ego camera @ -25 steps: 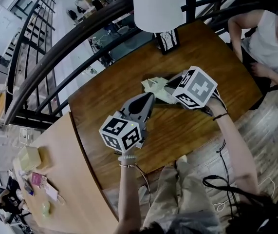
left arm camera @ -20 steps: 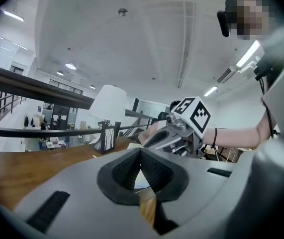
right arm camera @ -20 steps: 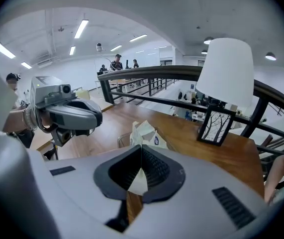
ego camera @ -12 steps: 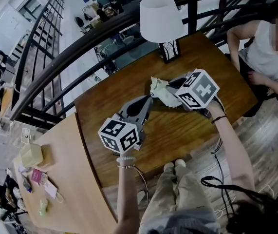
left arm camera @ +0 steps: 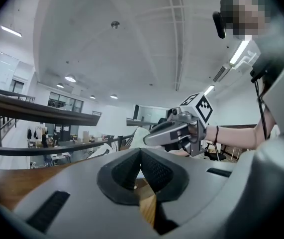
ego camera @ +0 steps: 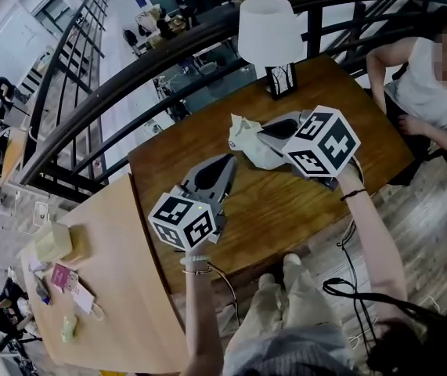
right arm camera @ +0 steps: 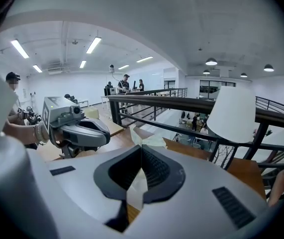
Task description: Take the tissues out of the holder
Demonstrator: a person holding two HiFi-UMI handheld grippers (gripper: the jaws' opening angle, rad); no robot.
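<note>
A crumpled pale tissue [ego camera: 246, 142] hangs above the dark wooden table [ego camera: 286, 202], and my right gripper [ego camera: 261, 135] is shut on its edge. In the right gripper view the tissue [right arm camera: 148, 139] sticks out past the shut gripper [right arm camera: 142, 151] and shows again between the jaws lower down. My left gripper [ego camera: 228, 160] hovers to the left of the tissue, apart from it, pointing at it. Its jaws in the left gripper view [left arm camera: 141, 151] meet with nothing between them. No tissue holder shows in any view.
A table lamp [ego camera: 268, 28] with a white shade stands at the table's far edge, by a black railing [ego camera: 129, 77]. A person [ego camera: 434, 77] sits at the table's right end. A lighter wooden table [ego camera: 113, 288] at the left carries several small items.
The right gripper has raised the tissue off the table and it has bunched up. The left gripper has drifted slightly left and back from it.
</note>
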